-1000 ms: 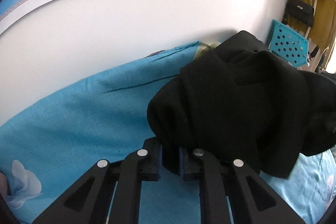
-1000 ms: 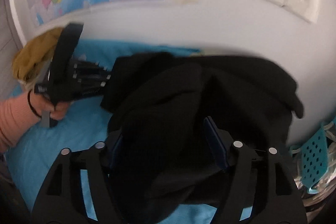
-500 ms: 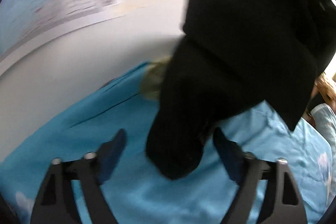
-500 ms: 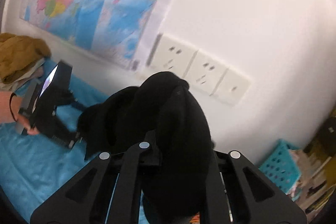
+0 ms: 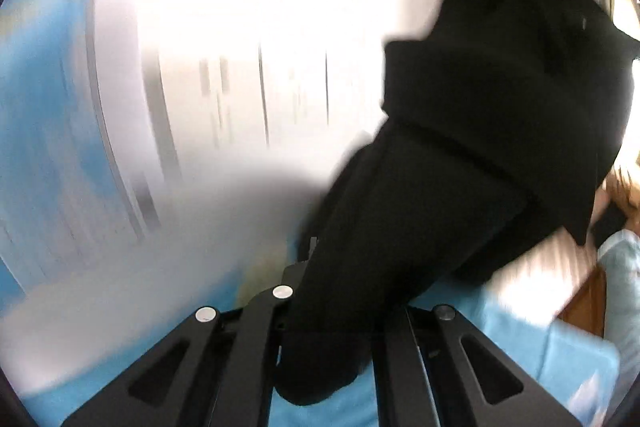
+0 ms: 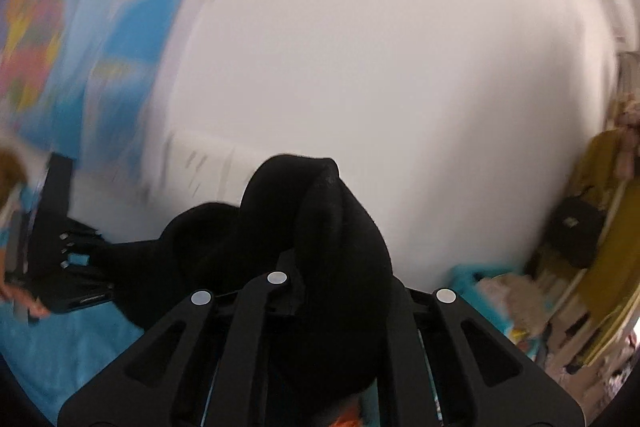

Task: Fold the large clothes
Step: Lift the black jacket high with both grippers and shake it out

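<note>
Against white wall, bunched black garment (matte, thick-folded), pinched in both hand-held grippers.

The black garment, a second ago heaped on the blue bedsheet, now hangs lifted across the right of the frame. The left gripper, whose jaws stood wide half a second ago, has just clamped onto it, and the right gripper has closed on its bunched fold.

One black garment, two grippers, one wall map, one black handbag
</note>
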{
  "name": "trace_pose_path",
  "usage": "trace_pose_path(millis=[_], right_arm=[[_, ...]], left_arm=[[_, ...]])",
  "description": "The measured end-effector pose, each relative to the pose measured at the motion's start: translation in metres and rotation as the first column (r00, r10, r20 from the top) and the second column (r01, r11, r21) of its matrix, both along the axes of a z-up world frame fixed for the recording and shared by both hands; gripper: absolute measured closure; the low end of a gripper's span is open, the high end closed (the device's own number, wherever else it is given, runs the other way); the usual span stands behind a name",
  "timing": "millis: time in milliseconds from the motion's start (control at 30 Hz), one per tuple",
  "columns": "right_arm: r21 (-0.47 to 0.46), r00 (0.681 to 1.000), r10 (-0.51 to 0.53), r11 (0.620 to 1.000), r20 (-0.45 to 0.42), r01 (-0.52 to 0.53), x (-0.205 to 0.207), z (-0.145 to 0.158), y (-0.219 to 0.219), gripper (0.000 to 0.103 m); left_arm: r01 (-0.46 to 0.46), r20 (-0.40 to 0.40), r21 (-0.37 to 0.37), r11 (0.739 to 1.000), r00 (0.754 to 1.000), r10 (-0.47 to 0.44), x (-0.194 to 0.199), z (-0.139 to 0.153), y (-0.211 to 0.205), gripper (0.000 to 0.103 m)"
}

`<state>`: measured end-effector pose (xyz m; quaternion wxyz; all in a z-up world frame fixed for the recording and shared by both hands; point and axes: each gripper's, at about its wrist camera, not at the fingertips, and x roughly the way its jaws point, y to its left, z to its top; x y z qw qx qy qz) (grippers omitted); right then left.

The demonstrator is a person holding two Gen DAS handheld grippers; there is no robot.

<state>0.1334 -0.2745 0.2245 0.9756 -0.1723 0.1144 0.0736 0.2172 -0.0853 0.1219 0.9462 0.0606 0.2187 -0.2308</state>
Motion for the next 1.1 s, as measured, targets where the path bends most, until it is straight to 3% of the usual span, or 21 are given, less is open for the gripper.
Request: trace_pose_path(millis=[167,300,467,567,667,800,933,1033,1100], right_arm=[[0.011,0.980,-0.034,0.999,0.198,0.033,-0.036,0.105,-0.014,0.098],[0.011,0.954,-0.025,1.000,0.299,0.023,-0.080,0.164,-0.014,0.098],[-0.012,0.912,0.044,0.999,0.408,-0.043,-0.157,0.215,-0.016,0.098],[0.019,0.896,0.092,0.994,0.434,-0.111,-0.199,0.234,-0.025,0.098],[0.034,0.883,0.155,0.981,0.443,-0.190,-0.235,0.241,-0.028,0.098],[0.038,0.870,0.273,0.948,0.411,-0.316,-0.278,0.234,-0.023,0.098],[0.072,0.845,0.399,0.890,0.356,-0.450,-0.304,0.218,-0.019,0.099],[0.145,0.789,0.498,0.805,0.360,-0.575,-0.314,0.207,-0.024,0.099],[0.136,0.776,0.523,0.791,0.353,-0.596,-0.307,0.194,-0.016,0.099]], left_arm=[[-0.012,0.110,-0.067,0.998,0.994,0.019,-0.014,0.089,-0.020,0.099],[-0.014,0.221,-0.136,0.991,0.974,0.045,-0.054,0.148,-0.012,0.099],[-0.014,0.371,-0.213,0.977,0.924,0.094,-0.136,0.218,0.025,0.099],[-0.013,0.455,-0.214,0.977,0.883,0.112,-0.194,0.247,0.051,0.099],[-0.040,0.519,-0.183,0.982,0.844,0.132,-0.265,0.264,0.074,0.099],[-0.098,0.536,-0.137,0.986,0.829,0.157,-0.332,0.266,0.099,0.099],[-0.151,0.525,-0.094,0.984,0.832,0.178,-0.388,0.249,0.123,0.099],[-0.182,0.513,-0.061,0.981,0.838,0.187,-0.439,0.239,0.131,0.099],[-0.187,0.501,-0.033,0.982,0.847,0.178,-0.456,0.226,0.131,0.098]])
